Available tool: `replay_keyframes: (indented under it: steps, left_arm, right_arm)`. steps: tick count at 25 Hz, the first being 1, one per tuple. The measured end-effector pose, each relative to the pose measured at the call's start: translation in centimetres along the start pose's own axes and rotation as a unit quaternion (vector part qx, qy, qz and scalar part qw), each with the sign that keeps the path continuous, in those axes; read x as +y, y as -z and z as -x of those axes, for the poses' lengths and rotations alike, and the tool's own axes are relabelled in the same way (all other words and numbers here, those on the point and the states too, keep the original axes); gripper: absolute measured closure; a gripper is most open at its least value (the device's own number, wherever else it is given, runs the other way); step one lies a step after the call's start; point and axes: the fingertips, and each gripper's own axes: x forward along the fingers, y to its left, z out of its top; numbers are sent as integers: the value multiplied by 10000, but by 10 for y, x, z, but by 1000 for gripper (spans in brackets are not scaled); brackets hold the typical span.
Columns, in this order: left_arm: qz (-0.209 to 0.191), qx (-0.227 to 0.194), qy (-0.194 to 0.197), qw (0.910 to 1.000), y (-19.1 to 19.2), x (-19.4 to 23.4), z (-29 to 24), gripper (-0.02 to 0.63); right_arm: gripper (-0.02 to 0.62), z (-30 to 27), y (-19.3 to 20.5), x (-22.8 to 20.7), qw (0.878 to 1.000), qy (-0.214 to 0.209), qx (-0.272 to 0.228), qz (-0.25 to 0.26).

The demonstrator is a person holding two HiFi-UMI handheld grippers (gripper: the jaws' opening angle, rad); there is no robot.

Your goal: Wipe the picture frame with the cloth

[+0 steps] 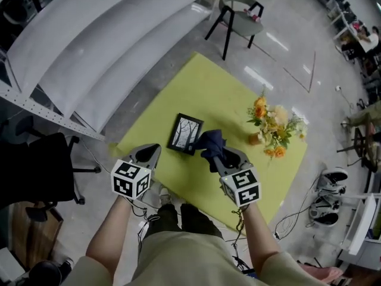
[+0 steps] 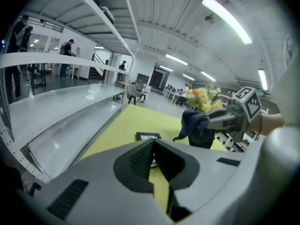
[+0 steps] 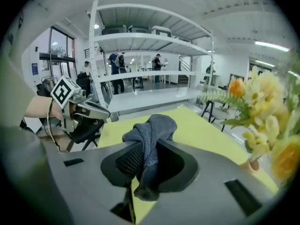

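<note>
A black picture frame with a pale tree print sits on the yellow-green table. My right gripper is shut on a dark blue cloth, held just right of the frame and a little above the table. In the right gripper view the cloth bunches up between the jaws. My left gripper is shut and empty, near the table's front edge, left of the frame. The left gripper view shows the frame ahead and the cloth at the right.
A bunch of orange and cream flowers stands on the table's right side. Long white shelves run along the left. A chair stands beyond the table's far end, and a black office chair at the left.
</note>
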Motion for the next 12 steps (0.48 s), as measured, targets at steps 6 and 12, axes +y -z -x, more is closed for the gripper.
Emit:
replay_keyframes:
  steps: [6, 12]
  left_arm:
    - [-709, -639, -268, 9951, -63, -22, 48, 598]
    - [-1220, -1411, -180, 9823, -118, -61, 95, 598]
  right_arm:
    - [506, 55, -62, 7, 9955, 201, -920, 52]
    - [505, 114, -117, 20, 9854, 404, -1647, 126]
